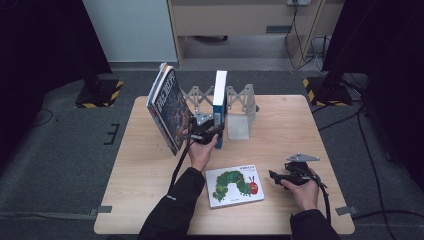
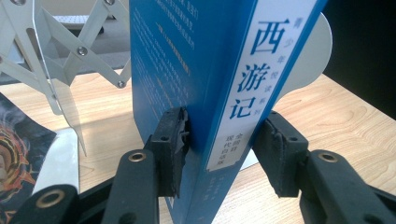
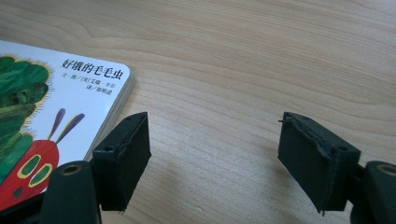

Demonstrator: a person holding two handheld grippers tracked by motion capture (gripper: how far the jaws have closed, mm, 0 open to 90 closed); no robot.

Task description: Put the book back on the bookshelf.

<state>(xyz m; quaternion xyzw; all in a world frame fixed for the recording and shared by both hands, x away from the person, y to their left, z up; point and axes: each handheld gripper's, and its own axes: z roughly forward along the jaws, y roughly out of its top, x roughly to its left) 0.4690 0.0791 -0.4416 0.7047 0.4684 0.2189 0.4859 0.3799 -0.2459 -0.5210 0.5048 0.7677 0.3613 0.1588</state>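
At twelve o'clock on the surface (image 1: 280, 125), your left tool (image 2: 224, 154) straddles the upright blue book (image 2: 196, 70), pads barely gripping; release squarely so it stands. Your right tool (image 3: 215, 158) gapes empty.

So the desk (image 1: 150, 200) is light wood grain, sitting on grey carpet, and it carries a grey metal expanding book rack (image 1: 239, 107) at its far edge. A blue book (image 1: 219, 107) stands upright on the rack's base right between the jaws of the left claw (image 1: 206, 134), with a dark-covered book (image 1: 169, 107) leaning tilted just off that claw's left side. A caterpillar picture book (image 1: 234, 185) lies flat near the front edge, just to the left of the right claw (image 1: 276, 176), which rests low over bare wood.
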